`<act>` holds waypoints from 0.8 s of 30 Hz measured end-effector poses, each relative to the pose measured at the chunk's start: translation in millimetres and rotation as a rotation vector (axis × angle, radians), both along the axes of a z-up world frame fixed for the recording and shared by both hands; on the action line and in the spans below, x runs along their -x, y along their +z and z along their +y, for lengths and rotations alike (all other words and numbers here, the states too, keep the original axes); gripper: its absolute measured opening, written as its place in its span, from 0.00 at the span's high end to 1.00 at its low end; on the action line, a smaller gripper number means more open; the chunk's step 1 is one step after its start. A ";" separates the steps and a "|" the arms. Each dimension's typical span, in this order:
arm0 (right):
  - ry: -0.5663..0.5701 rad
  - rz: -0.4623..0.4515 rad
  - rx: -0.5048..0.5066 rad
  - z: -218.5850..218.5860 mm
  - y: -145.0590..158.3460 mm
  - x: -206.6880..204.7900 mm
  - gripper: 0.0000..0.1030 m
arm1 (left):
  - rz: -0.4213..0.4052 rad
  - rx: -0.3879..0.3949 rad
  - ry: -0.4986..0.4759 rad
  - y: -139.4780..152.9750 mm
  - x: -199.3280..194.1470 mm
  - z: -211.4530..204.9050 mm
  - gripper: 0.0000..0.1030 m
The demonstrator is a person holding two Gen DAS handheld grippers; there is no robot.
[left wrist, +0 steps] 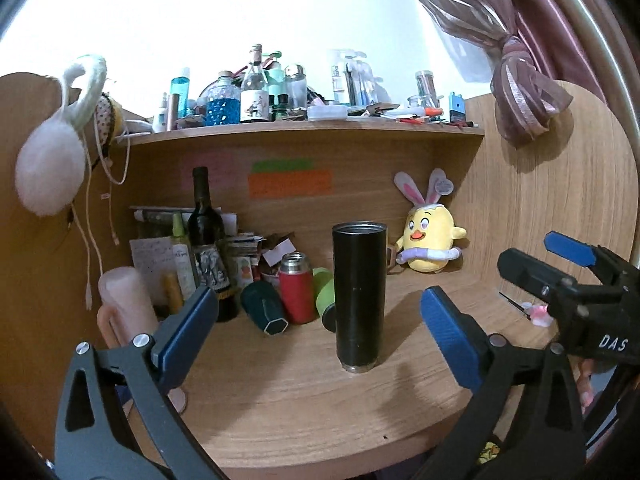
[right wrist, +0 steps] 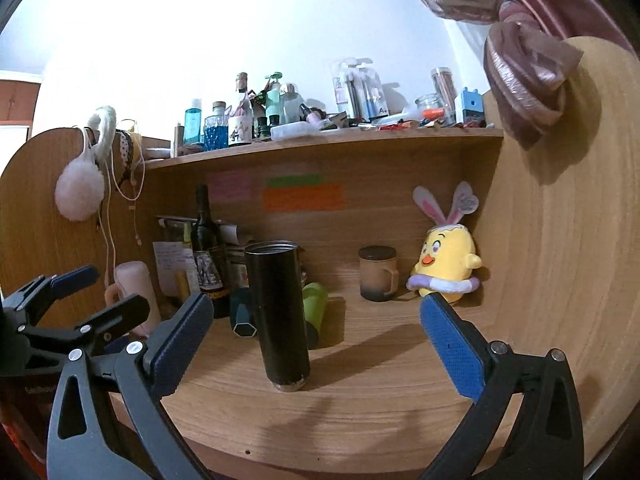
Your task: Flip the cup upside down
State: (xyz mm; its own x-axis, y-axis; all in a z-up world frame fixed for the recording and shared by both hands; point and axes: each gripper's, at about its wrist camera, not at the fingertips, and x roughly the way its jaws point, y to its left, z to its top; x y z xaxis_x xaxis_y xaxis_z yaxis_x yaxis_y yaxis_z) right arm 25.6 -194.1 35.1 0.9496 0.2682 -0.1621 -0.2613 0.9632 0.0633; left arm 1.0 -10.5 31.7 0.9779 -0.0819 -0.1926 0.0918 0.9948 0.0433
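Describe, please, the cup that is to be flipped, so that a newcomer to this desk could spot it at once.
On the wooden desk under the cluttered shelf, look near the front, ahead of the bottles at the back. There the tall black cup stands alone, upright, open mouth up. It is far taller and slimmer than the red flask behind it.

Cup (left wrist: 359, 296) stands upright mid-desk (left wrist: 304, 408); wine bottle (left wrist: 206, 236) behind-left of it, plush chick (left wrist: 430, 240) behind-right, cluttered shelf (left wrist: 304, 126) above

Each gripper, left (left wrist: 318, 328) and right (right wrist: 316, 336), has 2 dark grey fingers (left wrist: 100, 392) with triangular cut-outs, silver rivets and textured blue pads (right wrist: 454, 350). White "DAS" lettering marks the right gripper's black body.
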 end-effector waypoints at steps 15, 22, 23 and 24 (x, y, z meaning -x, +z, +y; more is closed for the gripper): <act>-0.010 0.009 0.035 10.5 -4.6 9.8 0.00 | -0.007 0.023 0.036 -7.1 14.5 10.3 0.00; -0.010 0.010 0.035 11.7 -4.6 8.4 0.00 | -0.013 0.023 0.047 -6.6 15.5 10.0 0.00; -0.010 0.010 0.033 11.7 -4.6 8.2 0.00 | -0.013 0.022 0.049 -6.5 15.6 9.6 0.00; -0.010 0.010 0.032 11.4 -4.3 8.3 0.00 | -0.014 0.022 0.049 -6.6 15.5 9.4 0.00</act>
